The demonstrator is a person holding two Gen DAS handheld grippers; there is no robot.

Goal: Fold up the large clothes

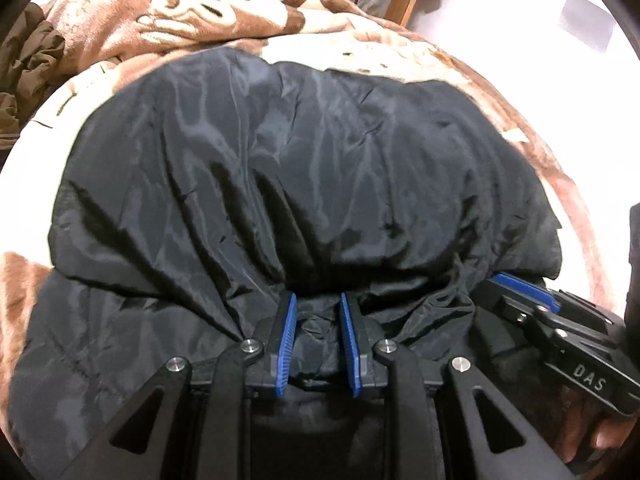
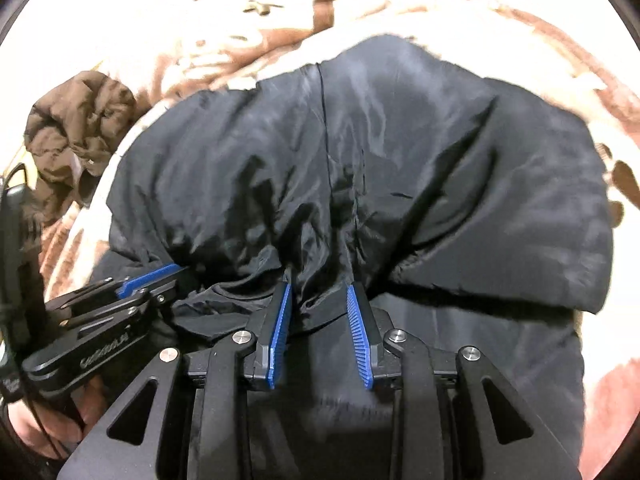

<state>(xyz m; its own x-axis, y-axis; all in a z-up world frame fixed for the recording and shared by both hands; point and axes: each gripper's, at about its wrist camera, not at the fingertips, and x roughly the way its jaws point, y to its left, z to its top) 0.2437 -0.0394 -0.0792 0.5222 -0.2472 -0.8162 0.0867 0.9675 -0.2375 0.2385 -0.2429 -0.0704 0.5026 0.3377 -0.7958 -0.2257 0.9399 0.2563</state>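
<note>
On the brown-and-cream blanket, both grippers pinch the black jacket.
Left gripper and right gripper, jaws narrow, clamp bunched fabric; only the right view shows the brown jacket.

Black hand-held gripper with ribbed blue pads and silver screws

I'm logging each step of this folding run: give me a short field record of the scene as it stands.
garment: black padded jacket, shiny fabric, bunched up
surface: brown and cream plush blanket
left gripper: shut on the jacket's near edge
right gripper: shut on the same edge, beside the left
fold state: near edge gathered and raised, fold not yet laid down
other item: brown padded garment, crumpled beyond the jacket, apart from it
</note>
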